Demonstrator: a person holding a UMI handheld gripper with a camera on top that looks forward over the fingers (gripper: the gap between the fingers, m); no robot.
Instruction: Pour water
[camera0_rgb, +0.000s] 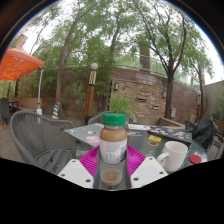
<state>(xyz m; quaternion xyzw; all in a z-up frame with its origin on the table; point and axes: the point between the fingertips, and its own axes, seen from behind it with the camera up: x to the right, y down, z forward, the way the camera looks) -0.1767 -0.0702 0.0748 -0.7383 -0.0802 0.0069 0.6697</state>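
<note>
One jar (113, 148) clamped between both pads (92, 160) of the gripper (112, 172), one white mug (173, 155) at three o'clock

Your gripper (112, 172) shows only as two fingers at the near end of the scene. Each finger (80, 172) is a pale, whitish-grey piece with flat faces and straight, angled edges, like a moulded plastic block. On the inner face of each you have a bright magenta pad (92, 158), smooth and evenly coloured. Cables, screws or markings cannot be made out on either of your fingers.
</note>
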